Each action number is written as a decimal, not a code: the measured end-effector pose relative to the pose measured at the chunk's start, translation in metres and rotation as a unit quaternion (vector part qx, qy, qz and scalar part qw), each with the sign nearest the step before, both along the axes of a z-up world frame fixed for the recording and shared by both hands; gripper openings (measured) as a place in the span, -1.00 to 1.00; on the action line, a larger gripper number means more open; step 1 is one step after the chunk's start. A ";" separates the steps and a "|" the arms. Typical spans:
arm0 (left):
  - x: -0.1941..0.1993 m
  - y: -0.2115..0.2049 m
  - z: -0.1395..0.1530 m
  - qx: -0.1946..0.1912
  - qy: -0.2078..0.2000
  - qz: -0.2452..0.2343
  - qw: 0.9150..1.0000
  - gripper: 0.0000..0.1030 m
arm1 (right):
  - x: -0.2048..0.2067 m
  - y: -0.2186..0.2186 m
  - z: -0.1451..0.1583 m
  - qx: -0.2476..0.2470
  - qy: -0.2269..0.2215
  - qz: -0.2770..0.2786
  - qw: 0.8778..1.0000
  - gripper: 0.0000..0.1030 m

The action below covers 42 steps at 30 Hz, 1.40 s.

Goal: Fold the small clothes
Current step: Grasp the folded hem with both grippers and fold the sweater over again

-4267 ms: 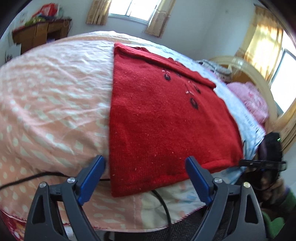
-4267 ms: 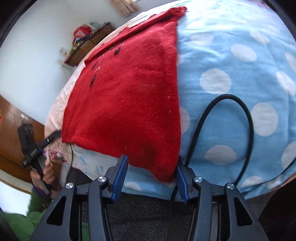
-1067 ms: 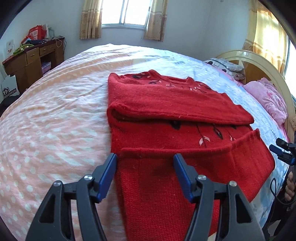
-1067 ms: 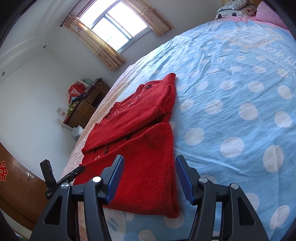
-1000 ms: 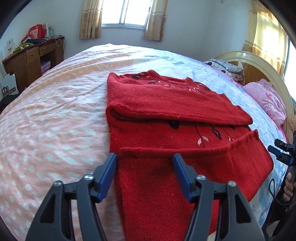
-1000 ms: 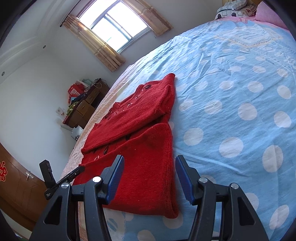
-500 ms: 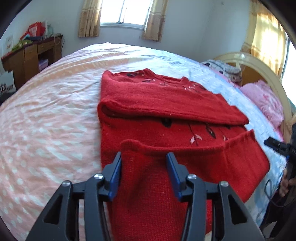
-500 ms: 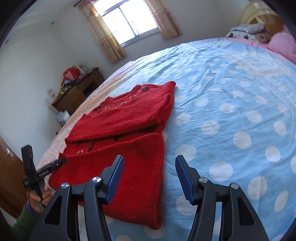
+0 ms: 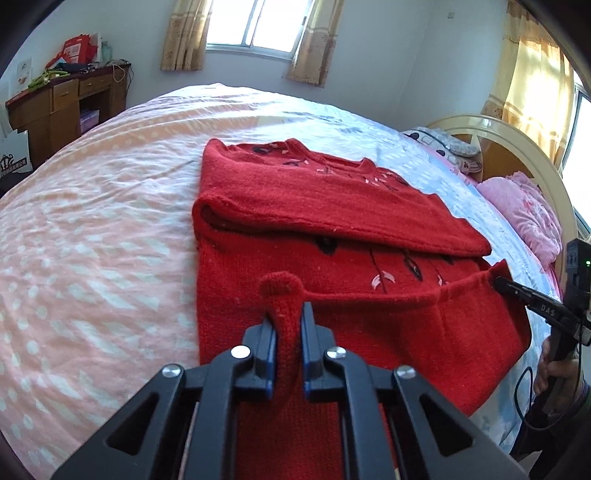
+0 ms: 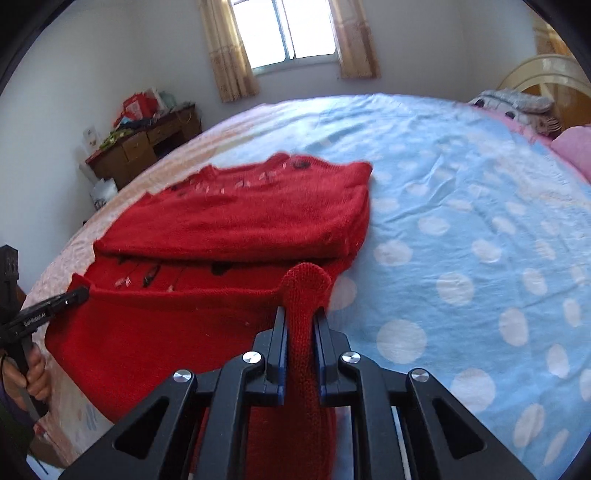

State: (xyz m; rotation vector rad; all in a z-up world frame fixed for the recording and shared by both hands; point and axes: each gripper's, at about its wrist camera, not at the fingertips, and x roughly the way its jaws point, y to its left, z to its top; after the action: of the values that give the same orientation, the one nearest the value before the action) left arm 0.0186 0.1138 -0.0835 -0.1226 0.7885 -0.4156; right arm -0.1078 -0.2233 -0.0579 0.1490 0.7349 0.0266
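Both hand-held grippers, spread apart half a second ago, have now clamped onto the red sweater's near hem.

Left hand-held gripper (image 9: 287, 334) pinches a bunched knob of red sweater (image 9: 332, 229) at the hem's left corner; right hand-held gripper (image 10: 301, 341) pinches the right corner, the hem lifted and stretched between them. Beyond, the sweater lies on the bed (image 9: 92, 221) near its front edge, its top part folded down over the middle. Farther off stand a wooden desk (image 9: 62, 99) and a curtained window (image 10: 284, 33).
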 end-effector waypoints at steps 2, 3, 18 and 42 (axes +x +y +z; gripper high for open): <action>-0.002 0.001 0.006 -0.009 -0.006 0.003 1.000 -0.80 | -0.008 0.005 0.009 -0.019 -0.013 -0.004 1.000 -0.86; -0.002 0.002 0.010 -0.020 -0.009 0.005 1.000 -0.80 | -0.013 0.007 0.016 -0.024 -0.023 -0.002 0.999 -0.86; 0.067 0.013 0.075 -0.064 -0.031 0.055 0.996 -0.80 | 0.035 0.014 0.105 -0.043 -0.121 0.024 0.991 -0.87; 0.254 -0.047 0.010 0.037 0.051 0.114 0.992 -0.79 | 0.257 -0.013 0.024 -0.115 -0.023 -0.052 0.992 -0.87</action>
State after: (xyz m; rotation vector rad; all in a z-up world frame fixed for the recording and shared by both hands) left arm 0.2731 0.0672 -0.0731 -0.1641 0.8785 -0.1652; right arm 0.1493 -0.2359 -0.0341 -0.0343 0.6774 -0.1533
